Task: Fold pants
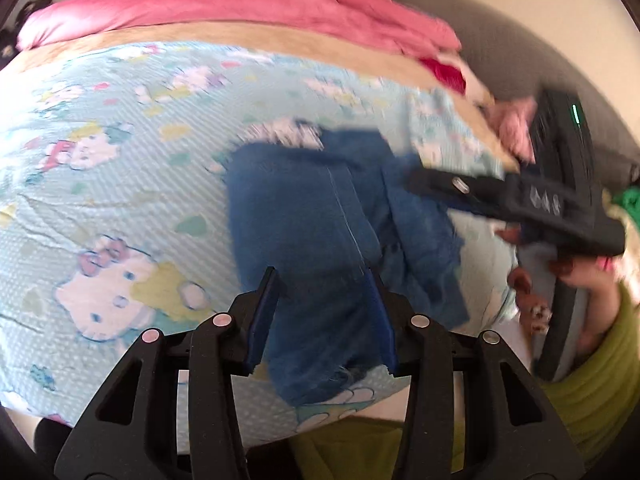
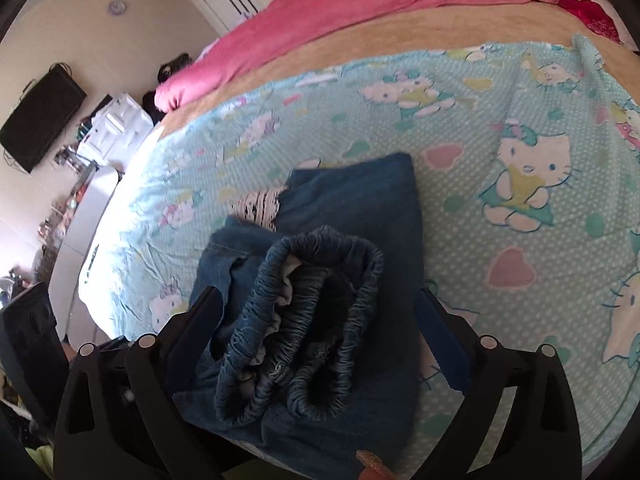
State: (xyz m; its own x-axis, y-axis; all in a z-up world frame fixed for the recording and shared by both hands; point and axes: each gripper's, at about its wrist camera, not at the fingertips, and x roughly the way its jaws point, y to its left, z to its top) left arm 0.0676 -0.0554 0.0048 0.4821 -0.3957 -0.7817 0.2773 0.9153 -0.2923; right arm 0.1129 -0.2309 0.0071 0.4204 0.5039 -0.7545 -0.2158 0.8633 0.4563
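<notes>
Though bunched, blue denim pants (image 2: 352,208)

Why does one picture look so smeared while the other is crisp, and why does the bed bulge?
Left wrist view: motion blur smears the jeans, the sheet and the right gripper. Right wrist view: sharp, the jeans' waistband clearly ribbed, daylight bright at the left. Both views: the fisheye lens bends the flat bed into a dome.
</notes>
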